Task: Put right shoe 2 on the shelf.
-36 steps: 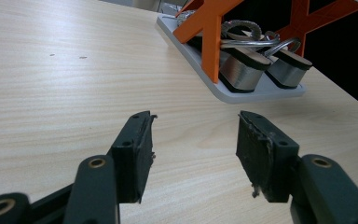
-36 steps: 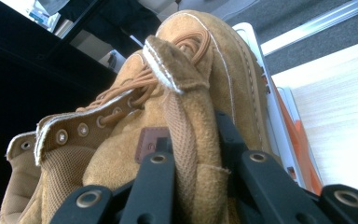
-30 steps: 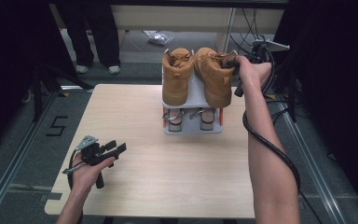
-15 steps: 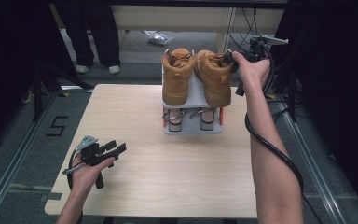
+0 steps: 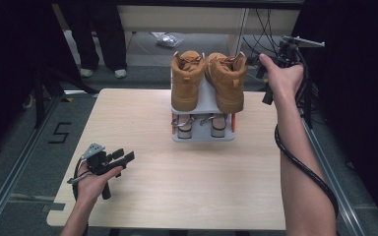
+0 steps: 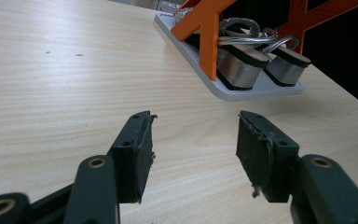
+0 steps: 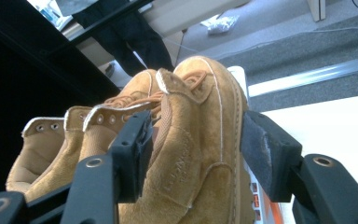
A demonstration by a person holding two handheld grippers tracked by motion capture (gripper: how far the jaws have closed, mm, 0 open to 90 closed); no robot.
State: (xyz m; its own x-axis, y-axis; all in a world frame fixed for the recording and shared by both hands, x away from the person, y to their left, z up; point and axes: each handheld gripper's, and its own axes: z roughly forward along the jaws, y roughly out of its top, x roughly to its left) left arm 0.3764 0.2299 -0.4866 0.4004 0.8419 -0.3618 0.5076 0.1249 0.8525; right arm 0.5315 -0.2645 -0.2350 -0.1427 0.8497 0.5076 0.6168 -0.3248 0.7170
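Two tan suede boots stand heel-up on a grey rack with orange struts at the table's far middle: the left boot and the right boot. A silver pair of shoes sits on the rack's lower shelf. My right gripper hovers just right of the right boot. Its jaws have just been opening and stand wide, with the boot's heel collar between them and untouched by the pads. My left gripper rests low at the table's near left, open and holding nothing.
The wooden table stretches bare between the rack and the near edge. A person's legs stand beyond the far left corner. Cables trail from my right gripper down along the forearm. A dark frame post rises at the left.
My right gripper let go of the right boot's collar, opened wide and drew back to the right and slightly up. The left hand stayed where it was.
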